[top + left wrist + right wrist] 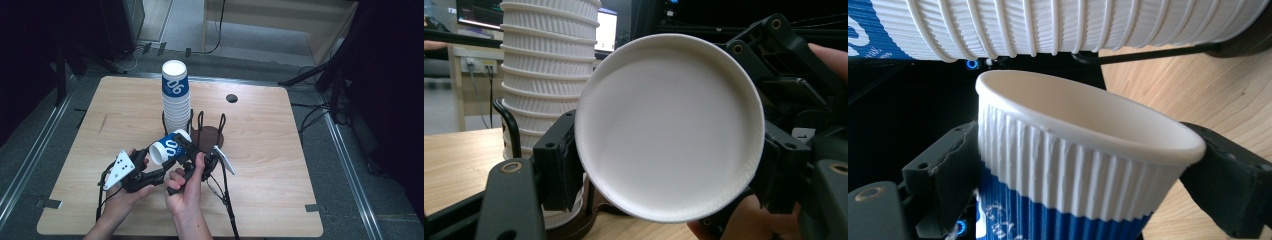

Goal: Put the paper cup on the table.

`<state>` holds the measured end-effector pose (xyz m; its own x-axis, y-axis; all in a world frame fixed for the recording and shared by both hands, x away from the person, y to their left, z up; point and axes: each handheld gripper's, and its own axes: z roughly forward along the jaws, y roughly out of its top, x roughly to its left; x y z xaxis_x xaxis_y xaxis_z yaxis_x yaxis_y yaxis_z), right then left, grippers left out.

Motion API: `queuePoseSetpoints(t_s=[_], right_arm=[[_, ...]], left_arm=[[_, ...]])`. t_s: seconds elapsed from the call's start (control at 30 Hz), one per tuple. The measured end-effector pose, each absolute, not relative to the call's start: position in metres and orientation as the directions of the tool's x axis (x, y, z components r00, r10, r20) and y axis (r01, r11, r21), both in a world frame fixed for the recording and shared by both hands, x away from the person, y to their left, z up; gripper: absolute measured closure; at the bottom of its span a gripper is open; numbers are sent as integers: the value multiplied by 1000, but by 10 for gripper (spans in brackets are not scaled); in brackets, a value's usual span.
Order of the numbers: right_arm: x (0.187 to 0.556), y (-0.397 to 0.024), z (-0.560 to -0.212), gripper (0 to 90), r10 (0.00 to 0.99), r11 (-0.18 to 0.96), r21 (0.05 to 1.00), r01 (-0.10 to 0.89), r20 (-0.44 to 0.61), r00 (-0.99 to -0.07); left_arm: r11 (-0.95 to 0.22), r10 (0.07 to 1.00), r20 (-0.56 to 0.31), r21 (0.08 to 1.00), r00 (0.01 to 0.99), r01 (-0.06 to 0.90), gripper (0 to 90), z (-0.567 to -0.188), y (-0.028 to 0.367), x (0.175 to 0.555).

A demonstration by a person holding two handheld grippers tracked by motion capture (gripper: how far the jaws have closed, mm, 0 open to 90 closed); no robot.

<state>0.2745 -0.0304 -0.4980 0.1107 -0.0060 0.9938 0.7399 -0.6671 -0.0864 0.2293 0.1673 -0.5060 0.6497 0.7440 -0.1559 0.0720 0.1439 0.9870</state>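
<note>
Table: one pale wooden table (260, 165), with one small dark round spot (231, 98) near its far edge.
Cup stack: one tall stack of ribbed paper cups (175, 95), white with blue printed bands, upright in the rack's left bay; roughly ten nested rims show in the left gripper view, though an exact count is doubtful there.
Rack: one black wire cup holder (207, 131) on a dark round base, at the middle of the table; three wire loops can be counted, and the bay beside the stack is bare.
Loose cup: one single paper cup (169, 148), same ribbed white and blue, lying tipped on its side in the air just in front of the rack, mouth toward the person's left.
Left gripper: one (142, 167), held in the left hand (122, 197); its jaws are clamped on the loose cup near the rim, one pad at each side of the white mouth (669, 127).
Right gripper: one (192, 155), held in the right hand (187, 190); its jaws sit on either side of the same cup's ribbed wall (1073, 175), pads against it.
Grey plates: two, one on each gripper.
Cables: two, trailing toward the table's near edge.
</note>
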Motion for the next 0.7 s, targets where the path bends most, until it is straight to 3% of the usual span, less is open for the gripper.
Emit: queuePoseSetpoints(t_s=[0.27,0.37,0.5,0.7], right_arm=[[273,-32,-496,175,-2,-675,-68,735,996,90],[273,-34,-496,189,-5,-689,-53,723,998,68],[273,-39,-493,195,14,-714,-10,700,999,29],[273,-45,-491,199,89,-742,76,666,996,-15]], left_arm=[[135,729,-152,988,668,78,269,-508,169,230],[171,729,-193,980,657,97,273,-506,172,227],[205,713,-236,971,660,126,129,-503,176,226],[218,701,-266,963,661,156,0,-502,180,224]])
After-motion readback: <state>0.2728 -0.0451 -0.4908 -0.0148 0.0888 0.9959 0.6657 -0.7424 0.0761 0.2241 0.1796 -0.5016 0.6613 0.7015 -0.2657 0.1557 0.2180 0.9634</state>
